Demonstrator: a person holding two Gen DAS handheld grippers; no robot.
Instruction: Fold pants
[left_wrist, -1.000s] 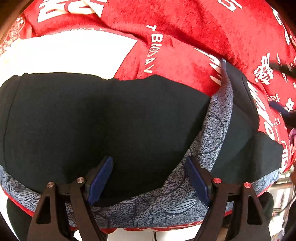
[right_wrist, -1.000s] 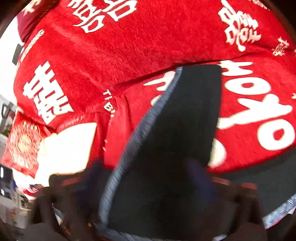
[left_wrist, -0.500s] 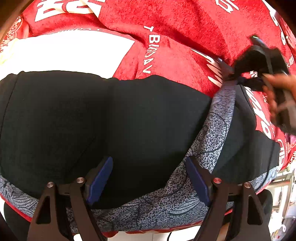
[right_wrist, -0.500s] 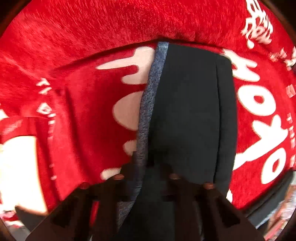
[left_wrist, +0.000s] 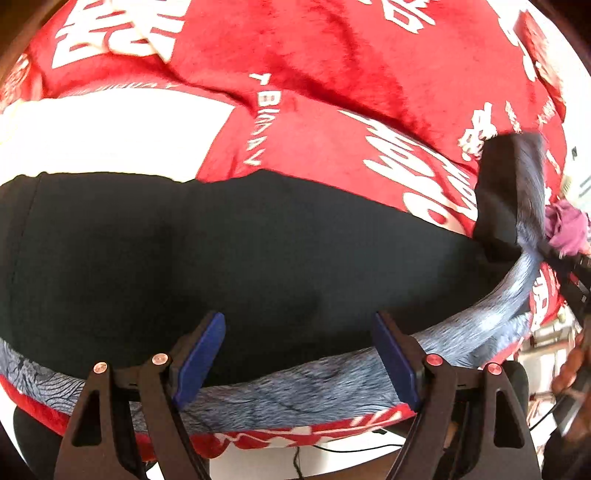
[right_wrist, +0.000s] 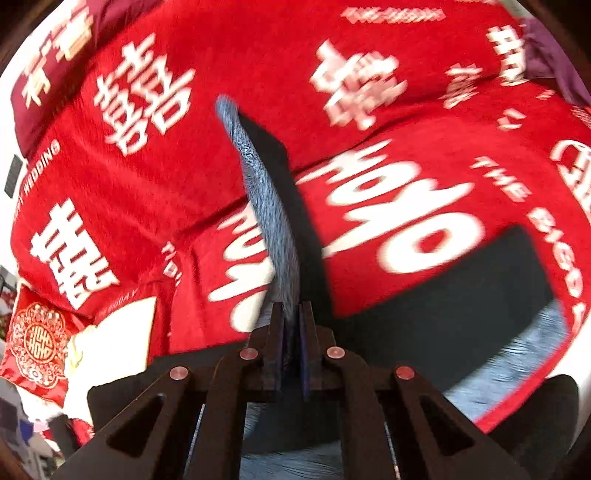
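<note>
The pants (left_wrist: 229, 251) are spread flat across the red blanket (left_wrist: 314, 74) that covers the bed, black fabric with a grey patterned band (left_wrist: 295, 391) running along the near edge and curling up to my right. From the right wrist camera I read the same cloth as a thin black sheet with that grey band (right_wrist: 273, 229) rising straight up out of my jaws, so one end is lifted clear of the blanket while the rest lies on it. I judge this cloth light, limp and thin: it sags into a curve between the lifted end and the flat part, it will drape wherever I lay it, and it will not hold a crease by itself. The band looks like the firmest line to grab, and corners and edges look better than the middle, where I would only bunch a loose layer. My right gripper (right_wrist: 293, 317) has its fingers pressed together, pinching the banded edge, and they have just been closing on it. My left gripper (left_wrist: 295, 354) hovers over the near edge with its blue pads (left_wrist: 201, 354) spread wide; I cannot see them pressing the cloth, so that side is free to take the band below it.
</note>
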